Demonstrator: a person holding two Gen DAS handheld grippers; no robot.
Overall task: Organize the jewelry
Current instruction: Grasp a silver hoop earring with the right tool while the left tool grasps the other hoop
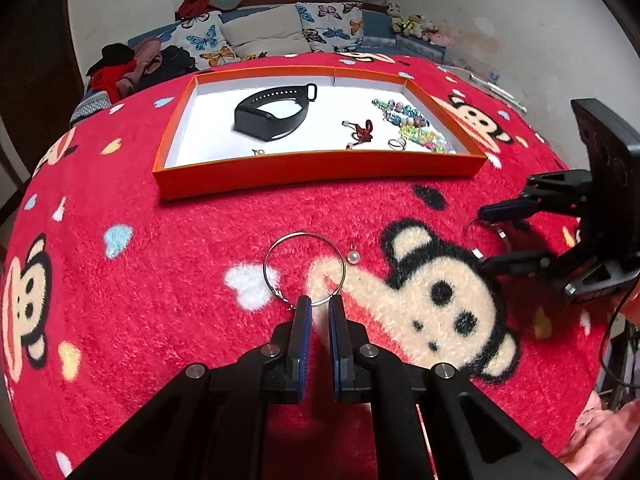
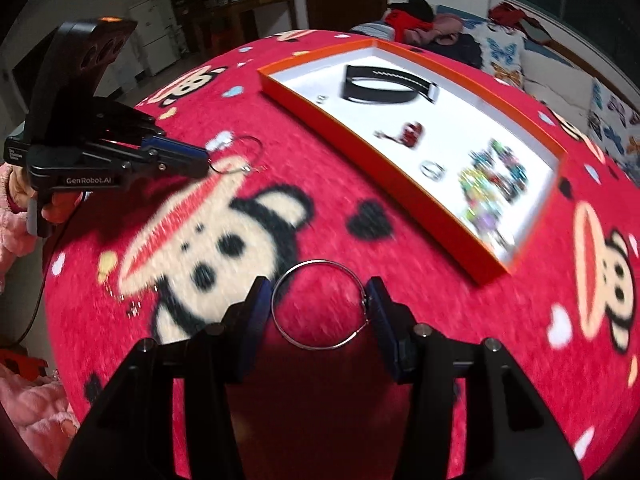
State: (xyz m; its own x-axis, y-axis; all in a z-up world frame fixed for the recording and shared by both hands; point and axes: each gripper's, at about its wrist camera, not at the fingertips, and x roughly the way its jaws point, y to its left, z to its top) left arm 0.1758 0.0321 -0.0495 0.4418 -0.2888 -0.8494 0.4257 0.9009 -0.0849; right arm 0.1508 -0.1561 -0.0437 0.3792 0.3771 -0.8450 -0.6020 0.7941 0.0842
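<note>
right view blurred | beads (image 2: 494,184) unclear | right gripper (image 2: 318,304) seemingly clamps hoop (image 2: 320,304)

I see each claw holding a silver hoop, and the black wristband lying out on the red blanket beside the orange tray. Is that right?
Not quite. The black wristband lies inside the orange tray, not on the red blanket; the left wrist view shows it. The rest holds: the left claw holds the first hoop, the right claw the second hoop.
</note>
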